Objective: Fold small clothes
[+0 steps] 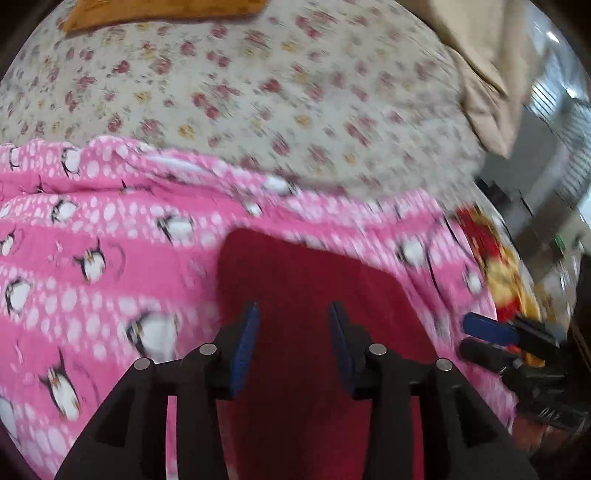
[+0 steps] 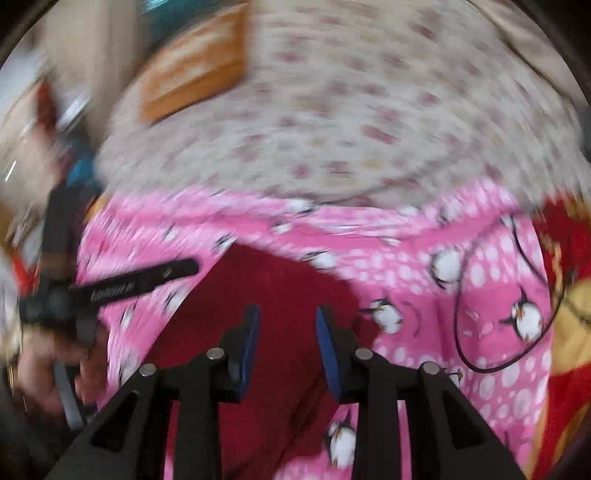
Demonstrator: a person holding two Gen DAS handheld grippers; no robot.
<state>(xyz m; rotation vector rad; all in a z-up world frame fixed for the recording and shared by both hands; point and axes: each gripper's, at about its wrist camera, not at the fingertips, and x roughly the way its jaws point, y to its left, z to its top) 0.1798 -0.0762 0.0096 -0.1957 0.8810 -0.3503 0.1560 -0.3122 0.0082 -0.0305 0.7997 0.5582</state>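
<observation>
The small dark red garment (image 1: pixel 314 295) lies flat on a pink cloth with white dots and penguins (image 1: pixel 92 236), directly under both grippers. Its fabric looks soft and matte, without pattern, and its far corner is rounded. I can count one such garment; both views are blurred, so its fine texture is not clear.

The left gripper (image 1: pixel 293 332) has its two blue pads apart with a clear gap, and nothing is between them; only the red cloth shows below. The right gripper (image 2: pixel 286 332) is the same: two blue pads apart, holding nothing. In the left wrist view the right gripper appears again at the right edge, over the border of the pink cloth.

The pink cloth is wrinkled along its far edge. Beyond it is a pale bedsheet with small red and yellow flowers (image 1: pixel 277 92). On the sheet lie one orange folded cloth (image 1: pixel 159 11) and one beige cloth (image 1: pixel 480 66). A red and yellow patterned fabric (image 1: pixel 498 258) lies beside the pink cloth. A thin black cord (image 2: pixel 476 295) makes a loop on the pink cloth.
</observation>
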